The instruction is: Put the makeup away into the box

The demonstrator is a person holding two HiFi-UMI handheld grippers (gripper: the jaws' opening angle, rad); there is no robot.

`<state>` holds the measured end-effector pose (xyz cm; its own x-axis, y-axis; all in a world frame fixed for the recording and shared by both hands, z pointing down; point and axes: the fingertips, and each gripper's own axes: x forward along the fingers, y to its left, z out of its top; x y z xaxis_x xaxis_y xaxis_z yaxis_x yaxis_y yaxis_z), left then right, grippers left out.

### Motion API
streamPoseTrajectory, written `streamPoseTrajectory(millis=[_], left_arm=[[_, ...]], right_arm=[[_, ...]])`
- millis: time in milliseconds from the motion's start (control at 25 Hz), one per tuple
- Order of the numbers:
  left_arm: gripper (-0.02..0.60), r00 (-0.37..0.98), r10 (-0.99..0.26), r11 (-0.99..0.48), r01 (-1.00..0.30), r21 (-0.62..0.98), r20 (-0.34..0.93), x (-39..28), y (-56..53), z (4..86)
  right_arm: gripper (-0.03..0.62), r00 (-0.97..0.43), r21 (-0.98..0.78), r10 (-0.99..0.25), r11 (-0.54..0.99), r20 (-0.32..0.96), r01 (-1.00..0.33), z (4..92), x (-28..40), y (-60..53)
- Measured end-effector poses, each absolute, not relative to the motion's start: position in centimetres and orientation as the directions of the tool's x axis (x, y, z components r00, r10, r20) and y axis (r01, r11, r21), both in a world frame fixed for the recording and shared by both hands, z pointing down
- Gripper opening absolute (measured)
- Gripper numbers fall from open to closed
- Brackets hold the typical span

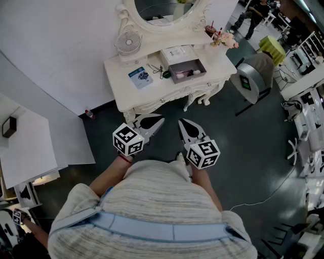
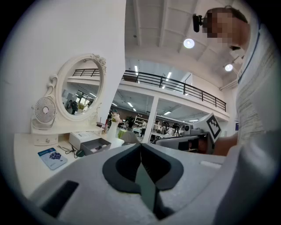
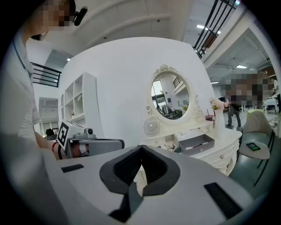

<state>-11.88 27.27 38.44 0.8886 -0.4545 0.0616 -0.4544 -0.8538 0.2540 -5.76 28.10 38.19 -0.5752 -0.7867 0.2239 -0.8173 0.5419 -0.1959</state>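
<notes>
White left gripper (image 1: 159,121): sitting clenched, pads meeting tip to tip, carrying nothing.
Right gripper (image 1: 183,124): also clenched and empty, hanging just beside the left one in front of the person's body.
Gap to work: both grippers are hovering over the dark floor (image 1: 167,109), well apart from the dressing table (image 1: 152,96).
Box (image 1: 172,75): grey, lying open near the middle of the tabletop, with a white carton (image 1: 174,52) sitting right behind it.
Makeup (image 1: 191,74): pinkish pieces are showing inside the box. Small dark items (image 1: 158,69) are lying loose just left of it, too small to identify.
Clutter: a blue booklet (image 1: 140,77) is lying left of those items, and a fan (image 1: 129,42) is standing at the back under the mirror (image 1: 162,12).
Step in hand: looking like the approach, with nothing picked up yet.
Doing it well: closing the distance first and opening the jaws before reaching. Taking one loose piece at a time from the front edge and staying off the booklet. Lowering each piece into the box instead of dropping it.
</notes>
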Motion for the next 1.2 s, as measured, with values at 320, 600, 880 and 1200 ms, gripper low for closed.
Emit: streamPoseTrajectory(millis=[320, 600, 880, 1200], left_arm=[[0.014, 0.893, -0.446, -0.858, -0.444, 0.257, 0.054, -12.1, 26.9, 38.2], [0.014, 0.894, -0.445, -0.856, -0.444, 0.264, 0.059, -12.2, 26.9, 38.4], [0.014, 0.894, -0.442, -0.854, -0.443, 0.272, 0.070, -12.8, 26.7, 38.8], [0.014, 0.891, -0.442, -0.839, -0.451, 0.304, 0.100, -12.6, 26.4, 40.2]], right_arm=[[0.008, -0.576, -0.179, -0.785, 0.547, 0.229, -0.818, 37.9, -6.3, 27.8], [0.008, -0.576, -0.172, -0.782, 0.550, 0.235, -0.817, 37.8, -6.5, 27.8], [0.009, -0.603, -0.190, -0.766, 0.573, 0.221, -0.797, 37.8, -7.5, 27.8], [0.011, -0.612, -0.231, -0.756, 0.568, 0.234, -0.790, 39.1, -7.6, 28.1]])
